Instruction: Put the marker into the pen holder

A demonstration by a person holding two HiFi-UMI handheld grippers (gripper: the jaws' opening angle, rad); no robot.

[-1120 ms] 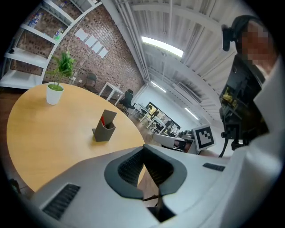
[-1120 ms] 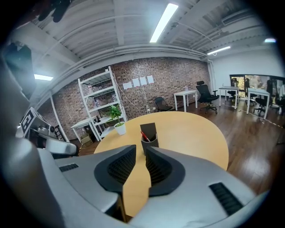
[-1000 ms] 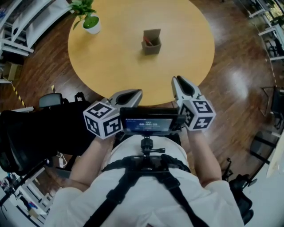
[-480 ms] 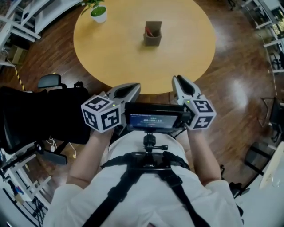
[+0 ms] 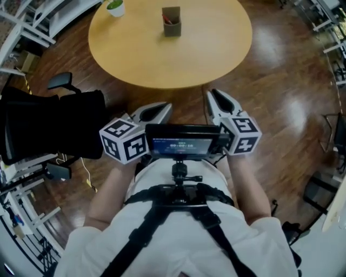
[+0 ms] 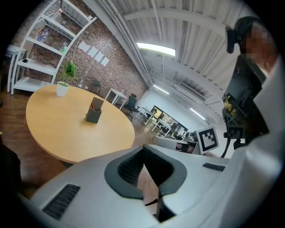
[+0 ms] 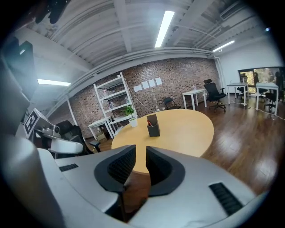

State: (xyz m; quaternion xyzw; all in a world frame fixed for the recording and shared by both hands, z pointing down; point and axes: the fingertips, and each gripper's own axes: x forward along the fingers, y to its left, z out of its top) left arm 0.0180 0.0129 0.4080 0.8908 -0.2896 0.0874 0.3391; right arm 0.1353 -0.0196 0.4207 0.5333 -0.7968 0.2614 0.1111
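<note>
— While both grippers hang low by the person's waist, what fills most of the head view?
— Dark wooden floor (image 5: 281, 97), then the round bench (image 5: 162, 54) ahead, well apart from either gripper. A black chair (image 5: 54, 124) stands off to the left.
— And the grippers themselves?
— A small screen (image 5: 184, 145) sits between them. The left gripper (image 5: 166, 106) has its jaws closed tip to tip on nothing. The right gripper (image 5: 211, 94) shows a narrow gap between its jaws, with nothing in it.
— Where is the marker?
— A potted plant (image 5: 115, 6) sits at the bench's far left edge. The pen holder (image 5: 172, 30) stands upright on the far half, and the red marker (image 5: 168, 20) is already inside it, leaning against the wall
</note>
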